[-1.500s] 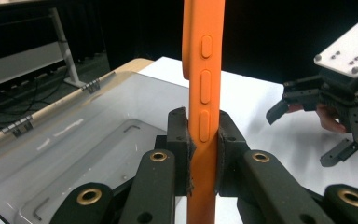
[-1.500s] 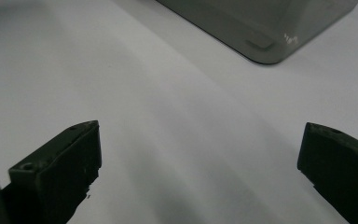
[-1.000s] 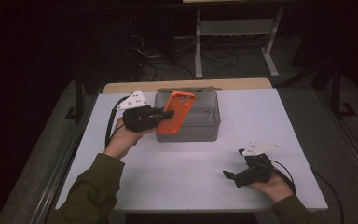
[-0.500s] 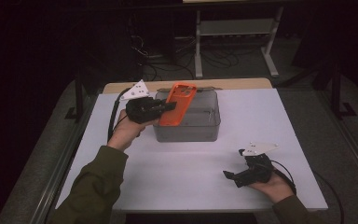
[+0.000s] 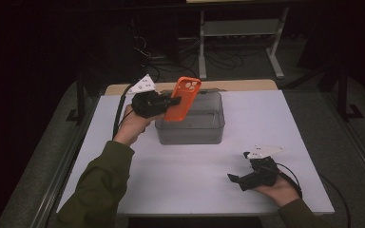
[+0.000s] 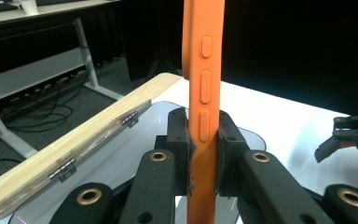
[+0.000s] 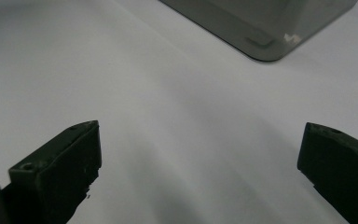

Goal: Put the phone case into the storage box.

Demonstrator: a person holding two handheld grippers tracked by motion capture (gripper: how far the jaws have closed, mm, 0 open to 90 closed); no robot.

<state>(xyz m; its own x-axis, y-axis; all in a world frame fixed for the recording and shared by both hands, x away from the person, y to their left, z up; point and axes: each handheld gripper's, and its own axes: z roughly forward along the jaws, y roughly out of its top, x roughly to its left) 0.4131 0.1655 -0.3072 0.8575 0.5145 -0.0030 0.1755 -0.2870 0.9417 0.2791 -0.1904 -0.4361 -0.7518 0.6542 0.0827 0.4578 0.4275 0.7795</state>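
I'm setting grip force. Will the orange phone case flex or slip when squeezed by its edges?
The orange phone case stays straight while the left gripper clamps its sides, so probably stiff. Its matte, rubbery-looking surface likely resists slipping. Held upright over the grey box, it seems light.

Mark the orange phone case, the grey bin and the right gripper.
orange phone case [image 5: 182, 99], high view, middle of its back.
grey bin [image 5: 190, 134], high view, front wall.
right gripper [image 5: 234, 179], high view, between its open fingertips.

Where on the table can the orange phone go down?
Bare white table lies in front of the grey box, between the sleeve and the right gripper. Also right of the box. It's crowded where the left gripper holds the phone.
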